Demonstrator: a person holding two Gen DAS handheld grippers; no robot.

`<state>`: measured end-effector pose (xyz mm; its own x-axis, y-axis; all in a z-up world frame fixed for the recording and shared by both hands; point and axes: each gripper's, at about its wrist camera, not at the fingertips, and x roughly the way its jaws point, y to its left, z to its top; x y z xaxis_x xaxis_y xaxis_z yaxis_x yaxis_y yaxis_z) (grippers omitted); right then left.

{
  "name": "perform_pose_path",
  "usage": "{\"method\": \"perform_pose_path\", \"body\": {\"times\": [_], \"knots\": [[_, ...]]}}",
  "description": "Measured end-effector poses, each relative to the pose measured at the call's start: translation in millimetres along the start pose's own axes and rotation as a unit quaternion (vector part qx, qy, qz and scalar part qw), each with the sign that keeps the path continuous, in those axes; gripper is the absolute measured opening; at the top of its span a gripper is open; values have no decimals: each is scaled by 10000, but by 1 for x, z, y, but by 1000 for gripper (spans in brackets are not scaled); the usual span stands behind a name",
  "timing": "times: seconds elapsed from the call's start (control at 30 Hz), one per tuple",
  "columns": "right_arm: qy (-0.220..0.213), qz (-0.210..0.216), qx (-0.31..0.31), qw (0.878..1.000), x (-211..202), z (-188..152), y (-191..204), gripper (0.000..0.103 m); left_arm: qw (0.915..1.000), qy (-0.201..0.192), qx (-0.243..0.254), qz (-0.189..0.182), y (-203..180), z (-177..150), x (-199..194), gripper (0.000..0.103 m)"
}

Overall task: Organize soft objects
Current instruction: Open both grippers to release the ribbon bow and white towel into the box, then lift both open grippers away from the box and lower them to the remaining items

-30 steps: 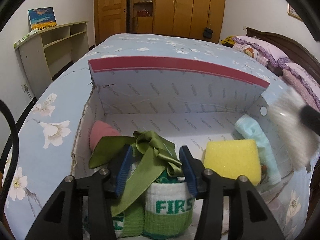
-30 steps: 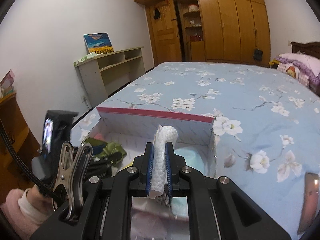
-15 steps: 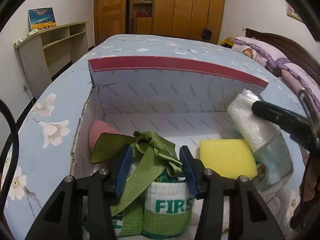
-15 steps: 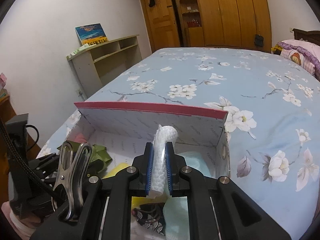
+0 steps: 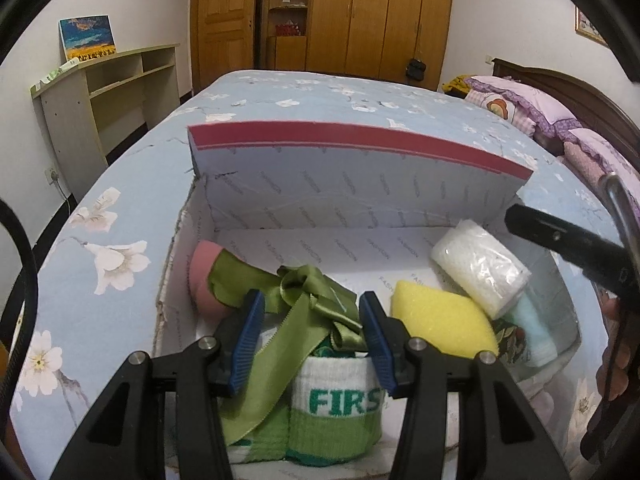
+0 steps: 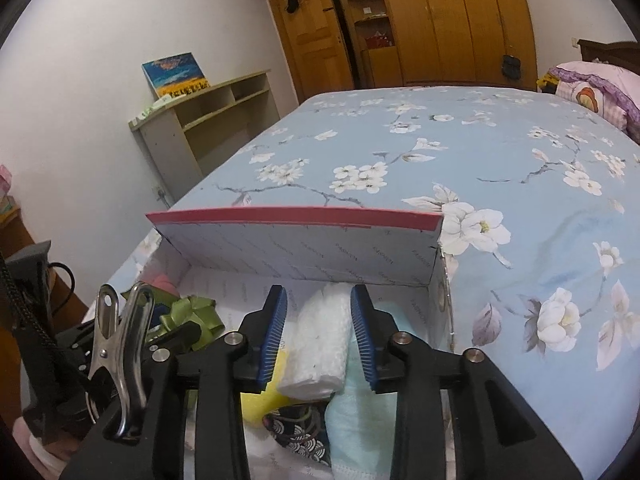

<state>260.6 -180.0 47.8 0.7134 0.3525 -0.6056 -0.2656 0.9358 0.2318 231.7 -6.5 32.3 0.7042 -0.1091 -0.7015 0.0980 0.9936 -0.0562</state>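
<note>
A white box with a red rim (image 5: 360,140) (image 6: 296,214) stands on the bed. Inside lie a pink sponge (image 5: 202,276), a green ribbon (image 5: 308,296), a green-and-white wristband (image 5: 336,400), a yellow sponge (image 5: 440,320) and a light blue cloth (image 5: 532,332). A white roll (image 5: 480,268) (image 6: 320,340) rests on the yellow sponge and the cloth. My right gripper (image 6: 318,332) straddles the roll; its jaws are opening, with a gap at each pad. My left gripper (image 5: 312,340) is open over the wristband, the ribbon lying loose between its pads.
A small dark patterned item (image 6: 300,428) lies in the box's near right corner. The flowered bedspread (image 6: 520,184) stretches beyond and to the right of the box. A shelf unit (image 6: 208,120) stands by the left wall, pillows (image 5: 520,100) at the far right.
The right gripper came down into the box's right side with the white roll squeezed in it, then its jaws parted and the roll now lies on the sponge. The left gripper has not moved.
</note>
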Motion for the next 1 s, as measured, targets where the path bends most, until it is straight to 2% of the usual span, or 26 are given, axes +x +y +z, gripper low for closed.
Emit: {"method": "perform_pose_path", "body": {"times": [0.23,0.33,0.47,1.0], "knots": [[-121,44,-16,9999,-20,-4,5,41,9998,-181,57,6,-3,2,-24,53],[-169,80,-12,9998,-32,-8,8,41,9995,-297,101,-16,-5,2,-39,57],[-243,90,-78,9996,-48,-13,14,42,9988,-443,203,-60,-11,1,-60,58],[-297,-3,-334,9990,-100,-46,36,42,9980,-510,208,-324,-16,-21,-109,59]]}}
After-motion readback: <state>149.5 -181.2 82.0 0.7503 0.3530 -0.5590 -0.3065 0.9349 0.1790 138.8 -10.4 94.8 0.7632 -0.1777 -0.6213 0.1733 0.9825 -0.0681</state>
